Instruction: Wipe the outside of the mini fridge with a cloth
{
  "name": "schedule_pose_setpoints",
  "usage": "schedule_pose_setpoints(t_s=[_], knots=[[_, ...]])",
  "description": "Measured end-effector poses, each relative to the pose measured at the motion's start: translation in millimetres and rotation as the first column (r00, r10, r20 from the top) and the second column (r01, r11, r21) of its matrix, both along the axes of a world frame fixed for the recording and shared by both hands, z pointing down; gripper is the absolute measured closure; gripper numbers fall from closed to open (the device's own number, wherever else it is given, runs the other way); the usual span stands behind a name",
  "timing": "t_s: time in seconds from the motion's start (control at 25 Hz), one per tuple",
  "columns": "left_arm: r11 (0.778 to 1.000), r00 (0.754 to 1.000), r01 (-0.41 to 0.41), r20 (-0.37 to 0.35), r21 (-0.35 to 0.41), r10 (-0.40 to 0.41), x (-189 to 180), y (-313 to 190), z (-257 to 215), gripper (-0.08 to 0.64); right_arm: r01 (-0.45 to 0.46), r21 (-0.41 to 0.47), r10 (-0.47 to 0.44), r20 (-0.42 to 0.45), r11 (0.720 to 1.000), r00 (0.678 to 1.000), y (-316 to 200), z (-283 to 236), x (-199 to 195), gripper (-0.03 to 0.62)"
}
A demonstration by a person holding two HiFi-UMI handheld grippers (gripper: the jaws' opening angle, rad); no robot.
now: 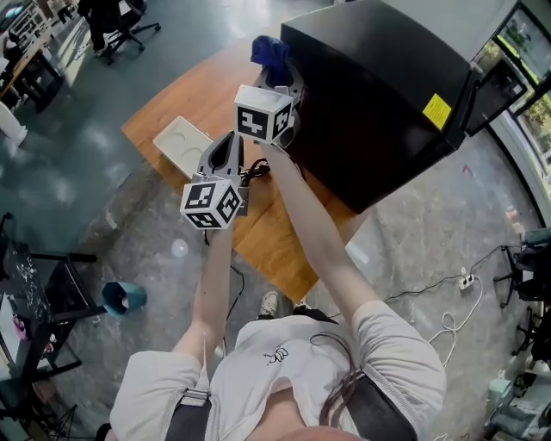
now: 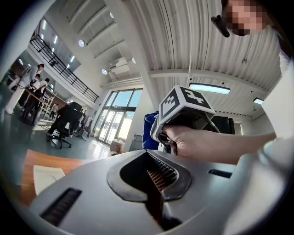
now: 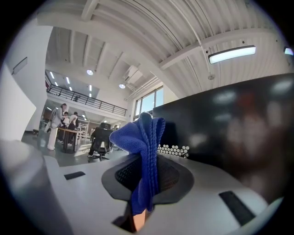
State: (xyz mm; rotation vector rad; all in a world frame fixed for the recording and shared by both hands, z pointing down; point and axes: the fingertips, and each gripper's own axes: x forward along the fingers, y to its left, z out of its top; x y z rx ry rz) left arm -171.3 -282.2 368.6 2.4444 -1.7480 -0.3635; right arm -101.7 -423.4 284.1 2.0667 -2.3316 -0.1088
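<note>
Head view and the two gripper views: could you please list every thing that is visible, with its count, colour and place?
mini fridge: 1, black, at the table's right end
sticker: 1, yellow, on the mini fridge
cloth: 1, blue, beside the mini fridge's left side, held in the right gripper's jaws
table: 1, brown wood, centre
tray: 1, white, on the table near its left edge
office chair: 1, black, on the floor, top left
container: 1, teal, on the floor, left
power strip: 1, white, on the floor, right
left gripper: 1, grey, over the table, jaws together with nothing between them
right gripper: 1, grey, jaws shut on the cloth
</note>
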Motion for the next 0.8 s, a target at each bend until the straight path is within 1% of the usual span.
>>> schedule_pose_setpoints(t_s=[0.2,0.4,0.52,0.8], knots=[[1.0,1.0,0.005,-0.001,-0.002,-0.005,-2,4,1,0.555,-0.019,-0.006,0.02,0.025,1.0,1.0,4,1,9,0.523],[1.0,1.0,0.001,-0.002,0.003,-0.001,3,11,-2,0.555,-0.052,0.005,0.052,0.035,0.999,0.998,19,-2,28,0.523],[1.0,1.0,-0.006,-0.006,0.002,0.006,9,16,-1,0.555,-0.077,0.009,0.077,0.043,0.997,0.996,34,0,45,0.523],[0.999,0.999,-0.045,-0.012,0.012,0.046,36,26,-2,0.555,-0.14,0.03,0.138,0.044,0.99,0.989,75,0,92,0.523]])
